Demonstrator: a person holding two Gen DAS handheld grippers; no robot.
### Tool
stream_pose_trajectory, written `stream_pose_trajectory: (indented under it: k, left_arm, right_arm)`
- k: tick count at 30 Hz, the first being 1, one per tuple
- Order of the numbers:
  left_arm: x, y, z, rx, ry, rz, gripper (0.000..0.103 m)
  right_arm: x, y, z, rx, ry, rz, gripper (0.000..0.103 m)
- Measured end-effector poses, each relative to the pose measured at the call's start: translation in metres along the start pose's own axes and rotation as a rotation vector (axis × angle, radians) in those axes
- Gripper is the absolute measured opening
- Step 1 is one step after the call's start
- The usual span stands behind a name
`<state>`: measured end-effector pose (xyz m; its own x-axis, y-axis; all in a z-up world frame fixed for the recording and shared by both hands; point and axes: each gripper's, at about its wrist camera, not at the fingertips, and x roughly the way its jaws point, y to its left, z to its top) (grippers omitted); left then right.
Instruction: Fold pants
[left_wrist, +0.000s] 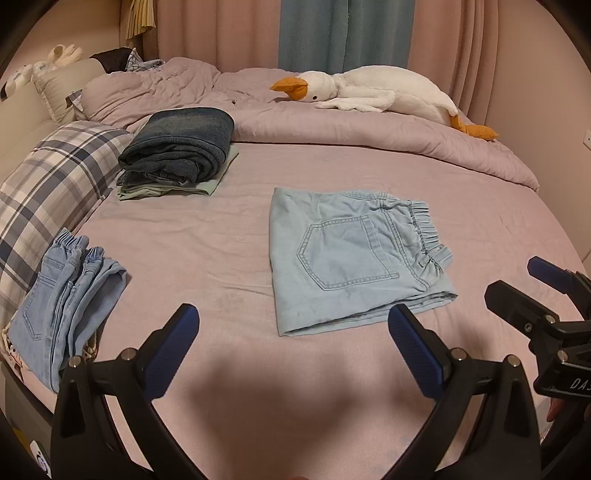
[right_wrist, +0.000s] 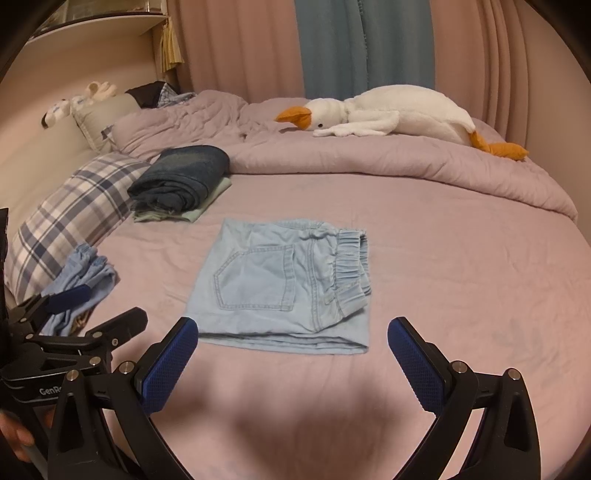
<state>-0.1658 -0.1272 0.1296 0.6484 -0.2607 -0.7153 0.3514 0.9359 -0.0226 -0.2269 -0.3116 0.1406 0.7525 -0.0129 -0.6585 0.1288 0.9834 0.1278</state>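
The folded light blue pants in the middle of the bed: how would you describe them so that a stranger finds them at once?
Start from the pink bed sheet in front of the white goose toy. The folded light blue pants lie alone at its centre, back pocket up, elastic waistband to the right. Unlike the dark jeans stack and the denim pile by the plaid pillow, they touch no other clothes.

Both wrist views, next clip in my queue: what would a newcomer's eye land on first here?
Probably the folded light-blue pants, lying flat mid-bed just beyond the open left gripper and open right gripper, neither touching them. Next, the white plush goose sprawled on the rumpled duvet at the far side. To the left, a dark denim stack sits beside a plaid pillow.
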Motion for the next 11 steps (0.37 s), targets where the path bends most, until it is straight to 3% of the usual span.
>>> stream_pose_trajectory:
  k: [11]
  left_arm:
    - [-0.0004,0.0022,0.0001,-0.004,0.0,-0.012,0.103]
  right_arm:
    - [-0.0017,-0.0001,0.0014,0.0,-0.003,0.002,0.102]
